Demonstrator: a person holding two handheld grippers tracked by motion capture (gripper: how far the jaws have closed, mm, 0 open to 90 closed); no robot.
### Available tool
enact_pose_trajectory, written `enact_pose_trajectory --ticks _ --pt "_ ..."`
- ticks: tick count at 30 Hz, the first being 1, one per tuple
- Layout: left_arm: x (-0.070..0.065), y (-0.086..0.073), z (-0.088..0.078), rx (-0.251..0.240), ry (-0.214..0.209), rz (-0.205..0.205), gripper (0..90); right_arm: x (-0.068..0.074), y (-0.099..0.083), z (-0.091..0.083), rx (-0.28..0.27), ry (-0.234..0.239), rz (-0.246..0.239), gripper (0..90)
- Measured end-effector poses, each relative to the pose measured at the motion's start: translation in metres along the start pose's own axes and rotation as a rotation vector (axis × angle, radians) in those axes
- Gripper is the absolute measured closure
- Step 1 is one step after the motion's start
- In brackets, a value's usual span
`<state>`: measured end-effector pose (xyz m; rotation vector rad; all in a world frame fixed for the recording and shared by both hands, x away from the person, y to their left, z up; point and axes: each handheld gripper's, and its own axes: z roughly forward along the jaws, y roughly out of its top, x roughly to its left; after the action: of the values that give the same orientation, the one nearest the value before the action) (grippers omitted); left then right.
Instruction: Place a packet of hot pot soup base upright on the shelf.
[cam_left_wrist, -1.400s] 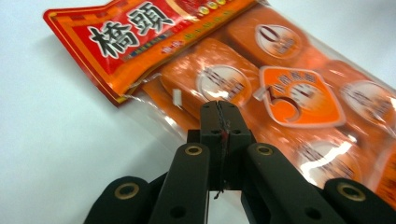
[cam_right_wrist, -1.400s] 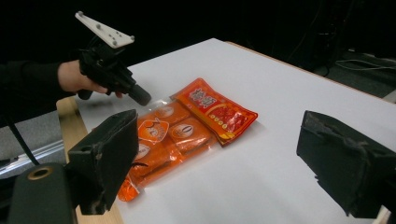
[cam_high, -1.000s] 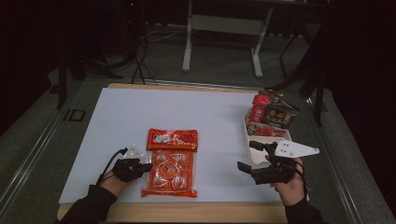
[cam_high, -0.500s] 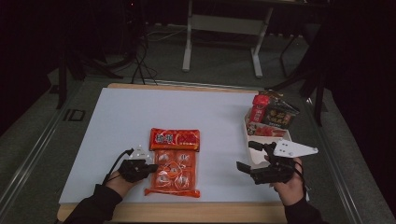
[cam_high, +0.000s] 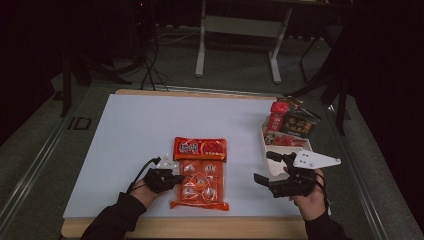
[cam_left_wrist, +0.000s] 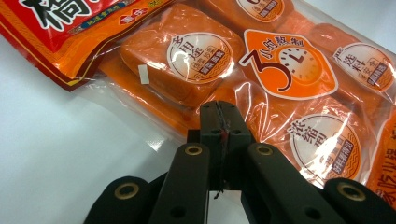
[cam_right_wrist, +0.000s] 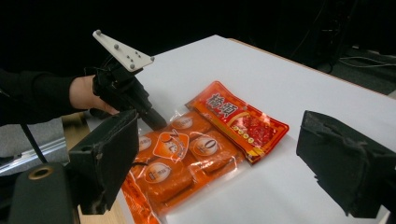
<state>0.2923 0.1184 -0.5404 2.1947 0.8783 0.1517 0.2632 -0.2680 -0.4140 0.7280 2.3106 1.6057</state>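
Table: white top, wooden edge along the near side, dark room all around.
Orange packet: flat on the table, a bit left of centre and toward the near edge. Clear plastic body with orange blocks inside, red printed header at the far end.
Same packet up close: round labels on each block, a big "3" with a clock graphic in the middle, glare all over the plastic.
Left gripper: low at the packet's left edge, jaws pressed tight together, tips right at the plastic. From the left gripper view can't really tell whether any film is pinched between them or just touched.
Left hand: behind the gripper, dark sleeve coming in from the near edge.
Right gripper: well right of the packet, jaws spread wide, nothing between them. Grey three-cornered plate on top.
Right gripper view: packet framed between its two open jaws, left gripper touching down on the packet's side.
White tray: far right of the table, just beside the right gripper.
Snack bags: red and dark ones, standing at the tray's far end.
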Motion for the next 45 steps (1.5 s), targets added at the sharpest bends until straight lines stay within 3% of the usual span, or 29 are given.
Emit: enact_pose_trajectory --ticks 5,16,19,21,23,28,32,33,36,45 --pt "-0.006 0.009 0.010 0.004 -0.020 0.029 89.9 0.000 -0.001 0.000 -0.002 0.001 0.001 12.8" --pt "-0.013 0.024 0.027 -0.001 -0.054 0.042 89.9 -0.002 -0.003 -0.001 -0.002 -0.001 0.010 12.9" --pt "-0.014 0.027 0.027 -0.004 -0.045 0.074 89.8 -0.002 -0.004 0.000 0.004 -0.001 0.011 12.8" --pt "-0.012 0.027 0.025 -0.036 -0.057 0.054 89.5 -0.003 -0.004 0.001 0.003 -0.001 0.013 12.9" --pt "-0.011 0.027 0.022 -0.088 -0.039 0.059 85.4 -0.004 -0.005 0.000 0.002 -0.002 0.016 12.9" --pt "-0.001 0.035 0.007 -0.171 -0.068 -0.056 78.3 -0.004 -0.004 -0.002 -0.006 -0.004 0.014 12.9" --pt "0.007 0.042 0.001 -0.165 -0.051 -0.091 71.1 -0.005 -0.005 -0.003 -0.008 -0.006 0.018 12.8" --pt "0.009 0.043 0.000 -0.167 -0.046 -0.096 62.7 -0.005 -0.005 -0.003 -0.006 -0.010 0.013 12.9" --pt "0.015 0.044 -0.002 -0.161 -0.046 -0.108 50.7 -0.005 -0.006 -0.004 -0.013 -0.017 -0.009 13.4" --pt "0.039 0.051 0.005 -0.145 0.011 -0.147 45.6 -0.006 -0.006 -0.004 -0.041 -0.007 -0.039 13.9"
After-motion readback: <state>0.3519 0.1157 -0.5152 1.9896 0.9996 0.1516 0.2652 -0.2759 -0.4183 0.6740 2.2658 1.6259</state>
